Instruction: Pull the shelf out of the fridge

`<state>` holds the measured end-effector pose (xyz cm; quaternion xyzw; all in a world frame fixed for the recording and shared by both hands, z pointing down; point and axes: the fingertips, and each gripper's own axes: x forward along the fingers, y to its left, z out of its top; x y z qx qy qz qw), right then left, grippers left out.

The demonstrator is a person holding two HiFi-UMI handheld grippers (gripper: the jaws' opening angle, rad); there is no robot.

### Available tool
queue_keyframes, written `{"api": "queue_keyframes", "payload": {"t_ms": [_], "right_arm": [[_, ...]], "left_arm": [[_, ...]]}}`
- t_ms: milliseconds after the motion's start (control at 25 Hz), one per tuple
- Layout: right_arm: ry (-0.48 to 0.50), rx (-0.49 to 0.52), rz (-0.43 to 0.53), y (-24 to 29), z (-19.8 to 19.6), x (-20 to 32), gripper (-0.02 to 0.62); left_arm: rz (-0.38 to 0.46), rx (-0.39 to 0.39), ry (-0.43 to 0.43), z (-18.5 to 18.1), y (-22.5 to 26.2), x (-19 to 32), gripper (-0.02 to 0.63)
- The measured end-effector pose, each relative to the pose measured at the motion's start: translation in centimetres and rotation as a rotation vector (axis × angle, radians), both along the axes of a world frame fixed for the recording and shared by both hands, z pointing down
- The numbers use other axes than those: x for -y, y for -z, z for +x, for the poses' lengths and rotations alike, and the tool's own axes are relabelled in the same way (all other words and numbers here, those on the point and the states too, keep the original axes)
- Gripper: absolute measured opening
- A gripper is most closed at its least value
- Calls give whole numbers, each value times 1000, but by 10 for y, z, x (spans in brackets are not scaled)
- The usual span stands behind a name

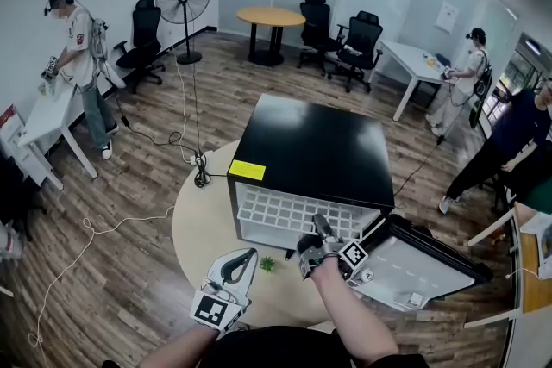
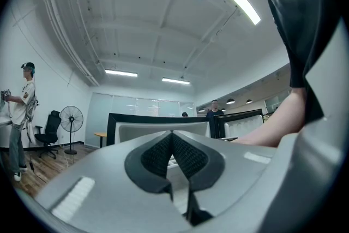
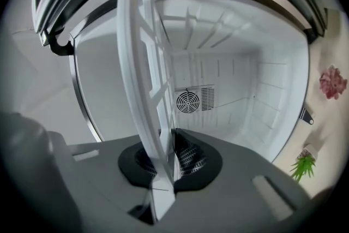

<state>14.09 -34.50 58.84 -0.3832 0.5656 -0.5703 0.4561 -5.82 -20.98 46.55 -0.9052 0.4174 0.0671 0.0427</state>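
The right gripper [image 3: 163, 153] has its jaws all but closed on the front edge of the white shelf [image 3: 142, 63], pinching the thin plastic at one spot; the rest of the shelf runs back into the open fridge [image 1: 310, 151], towards the fan grille [image 3: 188, 101] on the rear wall, so most of it appears to sit inside the cabinet. The left gripper [image 2: 172, 142] hangs well apart from the fridge, low over the desk [image 1: 194, 220], its pads together on nothing.

The chief risk is a skewed pull; with a single hold on the edge and no second support, the shelf may turn in its side guides and jam. A hard tug could then slide the pads off the smooth plastic.

Nothing braces the fridge, so it may creep across the desk with the shelf instead of giving it up.

Once clear of the guides, the shelf would hang from that one narrow grip; it could sag or twist free and drop onto the desk, near the small green plant [image 1: 268, 265].

The open door [image 1: 414, 267] stands just beside the right gripper's arm — a wide draw could knock it.
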Motion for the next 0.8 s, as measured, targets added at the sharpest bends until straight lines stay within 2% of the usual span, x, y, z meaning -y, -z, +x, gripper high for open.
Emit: {"api": "queue_keyframes", "payload": {"t_ms": [120, 200, 360, 520, 640, 800], "right_arm": [[2, -4, -1, -3, -1, -7, 34], [3, -10, -3, -5, -2, -12, 34], [3, -15, -7, -6, -4, -19, 34], [10, -18, -5, -3, -4, -21, 34], [18, -22, -4, -1, -6, -24, 34], [24, -42, -18, -2, -7, -31, 34]], "left_arm": [[-35, 31, -4, 0, -5, -3, 0], [-54, 24, -8, 1, -5, -5, 0], [0, 9, -14, 0, -5, -3, 0], [-7, 12, -9, 1, 0, 5, 0], [-45, 44, -6, 2, -1, 9, 0], [-24, 17, -11, 4, -2, 11, 0]]}}
